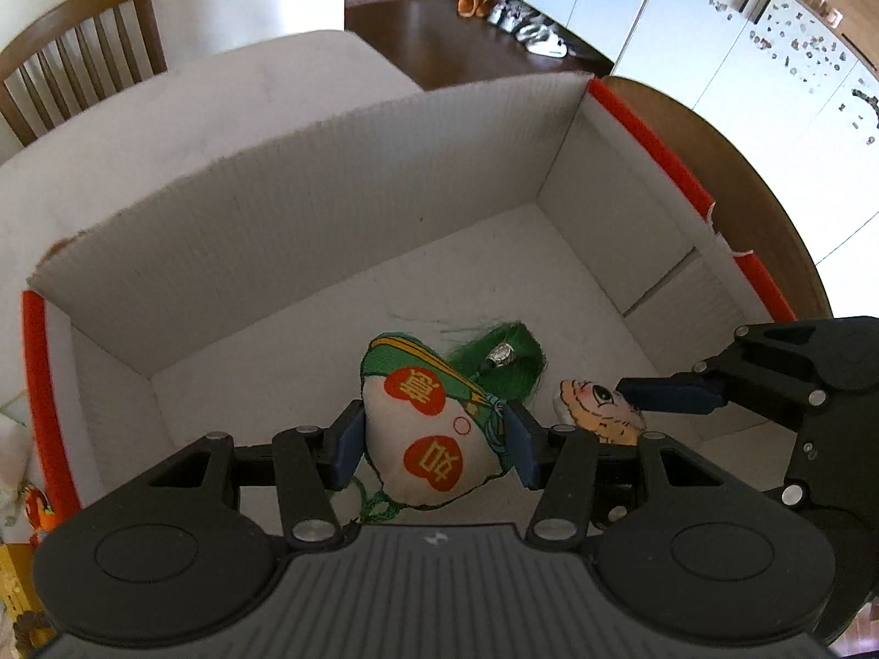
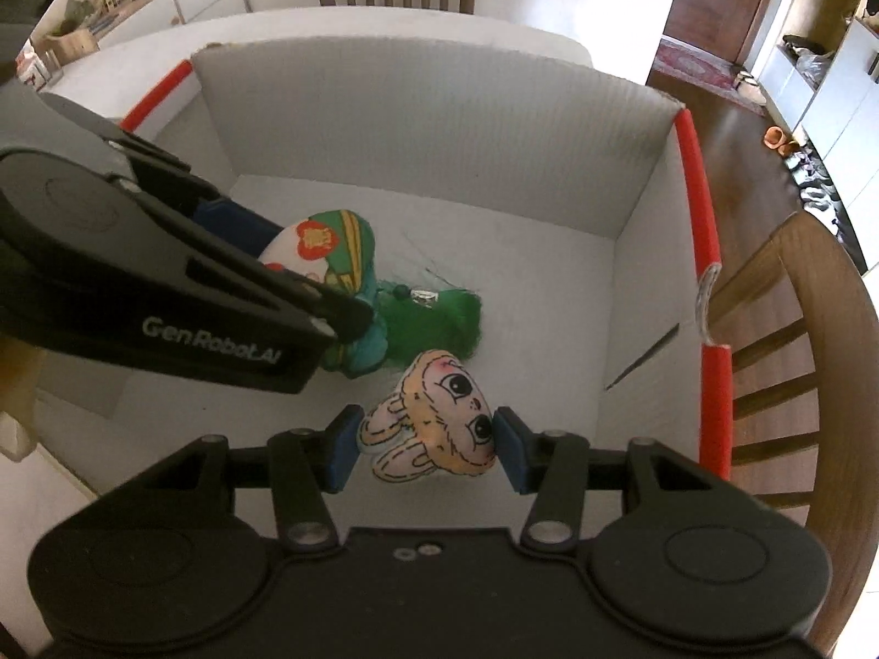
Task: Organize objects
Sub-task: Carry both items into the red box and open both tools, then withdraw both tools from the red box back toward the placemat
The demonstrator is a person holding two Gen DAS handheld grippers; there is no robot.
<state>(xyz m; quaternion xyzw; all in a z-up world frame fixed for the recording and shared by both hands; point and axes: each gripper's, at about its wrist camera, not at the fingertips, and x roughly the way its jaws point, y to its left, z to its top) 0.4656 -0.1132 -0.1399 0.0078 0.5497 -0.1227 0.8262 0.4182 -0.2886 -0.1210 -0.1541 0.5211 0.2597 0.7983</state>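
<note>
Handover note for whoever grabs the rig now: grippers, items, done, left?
Left gripper: shut on the green-and-white sachet, low inside the white box.
Right gripper: pads against the rabbit-face pouch, beside the sachet, also in the box.
Done: both items carried into the box.
Left: probably release both and withdraw. Whether they rest on the box floor is unclear.

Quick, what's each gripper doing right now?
Left gripper: closed on the green and white pouch.
Right gripper: closed on the bunny toy.
</note>
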